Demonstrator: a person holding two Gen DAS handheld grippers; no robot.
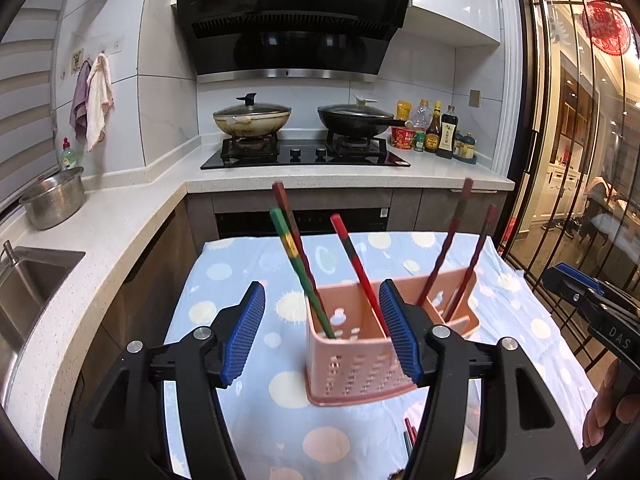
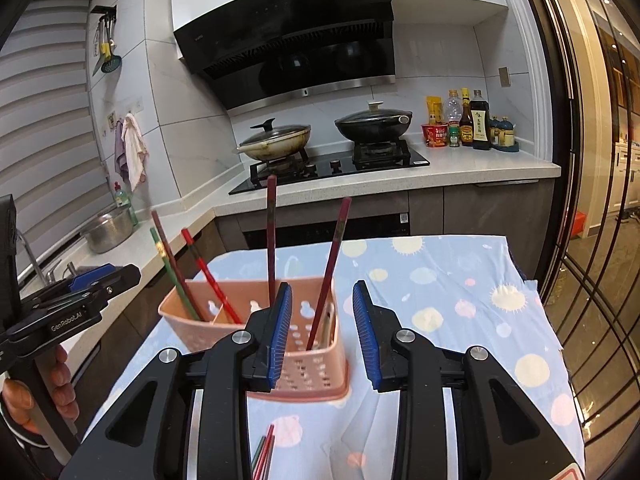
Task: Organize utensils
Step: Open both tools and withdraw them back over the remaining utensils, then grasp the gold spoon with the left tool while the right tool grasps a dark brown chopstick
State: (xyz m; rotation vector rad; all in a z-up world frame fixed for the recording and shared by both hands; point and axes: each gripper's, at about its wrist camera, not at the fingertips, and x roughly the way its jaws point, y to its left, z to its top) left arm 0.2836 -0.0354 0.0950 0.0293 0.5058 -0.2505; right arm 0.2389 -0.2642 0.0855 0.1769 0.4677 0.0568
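A pink perforated utensil holder (image 1: 356,364) (image 2: 308,372) stands on the blue patterned cloth (image 1: 256,264) (image 2: 440,288). In its left compartment lean a green chopstick (image 1: 298,268), a dark red one (image 1: 286,216) and a bright red one (image 1: 354,256). Two dark red chopsticks (image 1: 452,236) (image 2: 334,256) stand in the right compartment. Loose chopsticks (image 1: 410,436) (image 2: 264,450) lie on the cloth close below the grippers. My left gripper (image 1: 322,292) (image 2: 100,280) is open just short of the holder, pads touching nothing. My right gripper (image 2: 321,287) (image 1: 576,292) is open too, near the holder's right end.
Behind the table runs a white counter (image 1: 304,178) with a gas hob (image 1: 304,154), two lidded pans, and sauce bottles (image 2: 476,124) at the right. A steel colander (image 1: 54,202) and a sink (image 1: 28,276) are at the left. A glass partition (image 2: 592,200) bounds the right side.
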